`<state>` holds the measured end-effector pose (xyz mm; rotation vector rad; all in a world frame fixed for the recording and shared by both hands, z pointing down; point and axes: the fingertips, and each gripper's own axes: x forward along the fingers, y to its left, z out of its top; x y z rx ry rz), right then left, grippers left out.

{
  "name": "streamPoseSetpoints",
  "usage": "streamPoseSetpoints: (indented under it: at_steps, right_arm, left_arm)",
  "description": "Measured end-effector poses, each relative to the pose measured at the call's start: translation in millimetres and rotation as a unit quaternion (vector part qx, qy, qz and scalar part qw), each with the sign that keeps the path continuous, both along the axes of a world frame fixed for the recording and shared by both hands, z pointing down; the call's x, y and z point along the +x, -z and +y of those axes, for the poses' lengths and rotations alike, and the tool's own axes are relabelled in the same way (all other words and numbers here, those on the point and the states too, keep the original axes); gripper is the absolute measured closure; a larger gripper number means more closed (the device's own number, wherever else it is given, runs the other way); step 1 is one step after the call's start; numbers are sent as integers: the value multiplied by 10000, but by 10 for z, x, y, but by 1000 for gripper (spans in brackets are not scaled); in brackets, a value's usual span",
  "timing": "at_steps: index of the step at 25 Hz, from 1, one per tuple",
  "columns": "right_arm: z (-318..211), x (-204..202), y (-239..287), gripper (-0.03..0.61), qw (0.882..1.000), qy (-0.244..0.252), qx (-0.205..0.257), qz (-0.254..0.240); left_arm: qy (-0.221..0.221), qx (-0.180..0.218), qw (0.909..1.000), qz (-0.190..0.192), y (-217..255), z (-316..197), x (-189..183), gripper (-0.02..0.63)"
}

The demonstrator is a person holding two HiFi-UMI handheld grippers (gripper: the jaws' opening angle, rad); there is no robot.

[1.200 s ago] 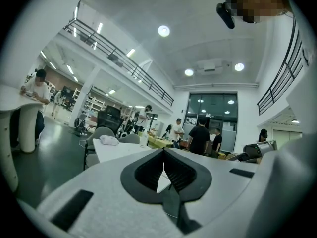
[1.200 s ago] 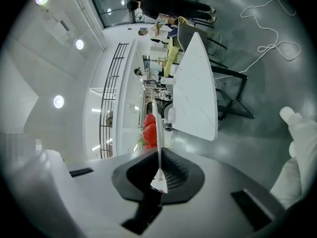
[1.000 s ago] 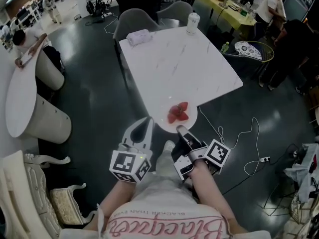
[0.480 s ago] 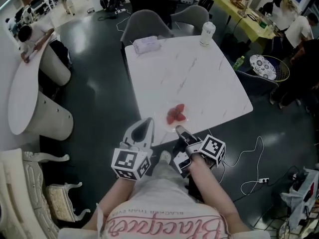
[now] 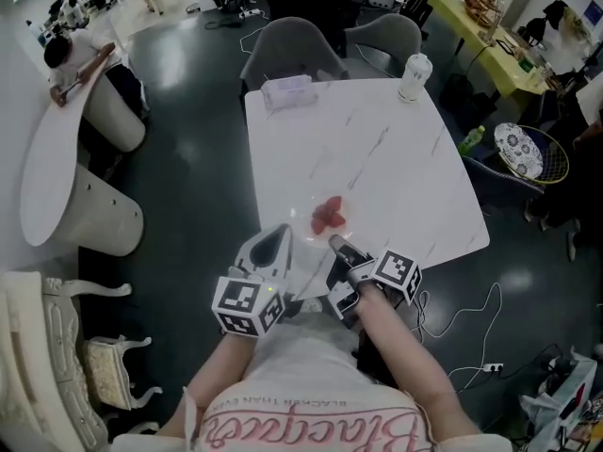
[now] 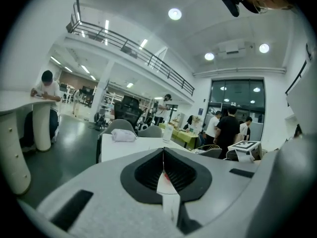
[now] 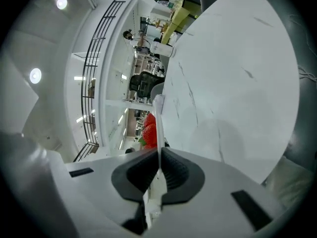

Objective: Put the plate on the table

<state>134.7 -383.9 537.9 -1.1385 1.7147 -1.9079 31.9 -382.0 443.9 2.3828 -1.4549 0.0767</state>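
Observation:
A white plate [image 5: 303, 241] with red strawberries [image 5: 328, 217] sits low over the near end of the white marble table [image 5: 377, 149]; I cannot tell whether it touches. My left gripper [image 5: 280, 235] is shut on its near-left rim, my right gripper [image 5: 335, 244] on its near-right rim. In the left gripper view the thin plate rim [image 6: 163, 182] is pinched between the jaws of the left gripper [image 6: 163, 155]. In the right gripper view the plate [image 7: 159, 118] shows edge-on in the right gripper [image 7: 159, 157], with the strawberries [image 7: 150, 128] beyond and the table [image 7: 237, 83] alongside.
A white packet [image 5: 287, 90] and a lidded cup [image 5: 413, 75] stand at the table's far end. Two grey chairs [image 5: 292, 50] are behind it. A round white table [image 5: 57, 177] with a person is at the left, an ornate chair [image 5: 47, 347] lower left, cables [image 5: 471, 328] on the floor at right.
The plate has moved forward with both grippers, from overhanging the table's near edge to over the tabletop. Both grips are unchanged.

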Motion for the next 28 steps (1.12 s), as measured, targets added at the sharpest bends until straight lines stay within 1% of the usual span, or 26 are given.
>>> streamPoseSetpoints:
  at_steps: [3,7,11,13,18,20,24,26,28]
  right_arm:
    - [-144,-60,-162,566,9997,180,-145,118]
    - [-226,-161,-426,566,9981,369,-390,285]
    - [-267,-262,-683,566,9953,506,-670,484]
    - [-260,-297,-777,566,9926,607,-784,704]
    - [-239,-315,-900,566,9839,818,-895,1311]
    - [-241,-276,-958,565,9790,849,-871,1634]
    - [-313,-182,-1065,558,9662,925,-647,2319]
    - [-336,-137,-1099,541,9580,899,-553,2666]
    - [-342,-95,-1130,523,9471,873,-478,3052]
  left_arm:
    - [107,-104,9999,-20,-49,-95,-61,609]
    - [315,-319,9988,193,-111,-176,-168,609]
    - [373,-397,9983,229,-160,-271,-290,609]
    - [373,-452,9979,282,-181,-305,-346,609]
    - [289,-565,9973,364,-207,-344,-375,609]
    - [242,-625,9971,370,-242,-323,-360,609]
    - [173,-721,9964,399,-317,-292,-319,609]
    - [136,-734,9965,371,-334,-265,-310,609]
    - [113,-744,9966,333,-346,-237,-326,609]
